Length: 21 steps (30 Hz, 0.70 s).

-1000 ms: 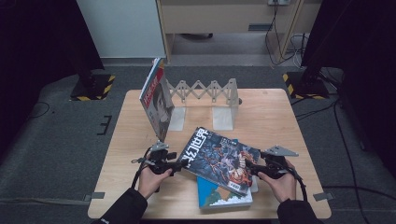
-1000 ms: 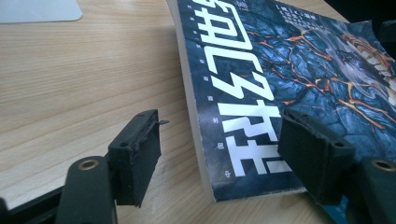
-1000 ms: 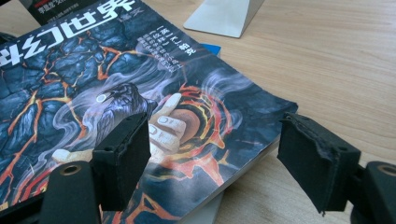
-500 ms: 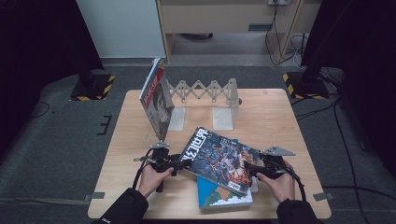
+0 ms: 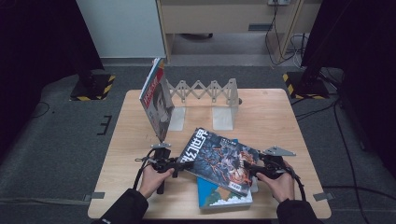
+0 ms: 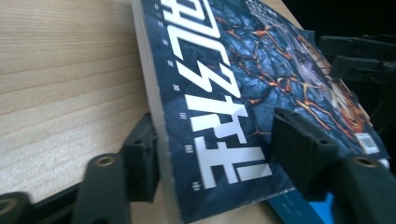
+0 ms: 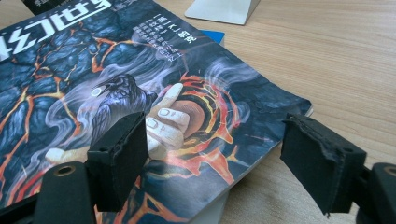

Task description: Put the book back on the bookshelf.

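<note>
A dark book (image 5: 219,158) with a lava-and-raven cover lies tilted on a blue book (image 5: 219,198) near the table's front edge. My left gripper (image 5: 180,165) is at its upper left corner. In the left gripper view the spine corner (image 6: 224,70) sits between the jaws of the left gripper (image 6: 215,135), which have just been closing. One pad (image 6: 144,154) touches the underside edge and the other hovers over the cover. My right gripper (image 5: 250,170) is at the book's right corner. In its own view the right gripper (image 7: 215,130) is open, with one pad (image 7: 121,154) over the cover (image 7: 70,60) and the other over bare wood.
An upright magazine (image 5: 156,100) leans at the left end of a grey folding rack (image 5: 205,88) with metal bookends (image 7: 224,9) at the back of the wooden table (image 5: 271,116). A corner of the blue book (image 7: 212,35) pokes out beneath the dark one.
</note>
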Available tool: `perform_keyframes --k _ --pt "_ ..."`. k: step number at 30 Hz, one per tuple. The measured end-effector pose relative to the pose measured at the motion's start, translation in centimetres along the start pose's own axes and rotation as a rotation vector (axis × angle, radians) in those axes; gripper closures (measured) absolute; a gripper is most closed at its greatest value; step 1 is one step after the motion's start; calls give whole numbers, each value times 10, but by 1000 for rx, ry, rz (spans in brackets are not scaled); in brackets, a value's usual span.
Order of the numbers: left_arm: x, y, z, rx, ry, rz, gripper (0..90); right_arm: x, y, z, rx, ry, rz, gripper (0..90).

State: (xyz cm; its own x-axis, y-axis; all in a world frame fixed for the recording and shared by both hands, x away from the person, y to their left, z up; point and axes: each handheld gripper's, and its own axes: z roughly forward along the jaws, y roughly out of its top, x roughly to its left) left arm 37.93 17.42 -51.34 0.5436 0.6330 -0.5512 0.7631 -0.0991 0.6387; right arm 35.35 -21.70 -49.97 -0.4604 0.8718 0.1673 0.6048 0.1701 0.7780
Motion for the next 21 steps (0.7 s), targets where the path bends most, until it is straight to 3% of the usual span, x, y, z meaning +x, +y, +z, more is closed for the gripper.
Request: perform_keyframes --k 4,9,12,15,21 --pt "-6 2 -7 -17 -12 3 423 -1 -1 1 -4 1 11 228" --pt "-12 4 -13 -75 -54 4 476 -1 -1 1 -9 -2 15 229" --pt "-15 5 -10 -86 -117 -24 477 -1 -2 1 -15 6 25 241" --pt "-18 6 -7 -60 -100 6 482 -1 -2 1 -17 4 18 246" --pt "-18 5 -1 -31 -90 -27 481 -1 -2 1 -21 4 23 247"
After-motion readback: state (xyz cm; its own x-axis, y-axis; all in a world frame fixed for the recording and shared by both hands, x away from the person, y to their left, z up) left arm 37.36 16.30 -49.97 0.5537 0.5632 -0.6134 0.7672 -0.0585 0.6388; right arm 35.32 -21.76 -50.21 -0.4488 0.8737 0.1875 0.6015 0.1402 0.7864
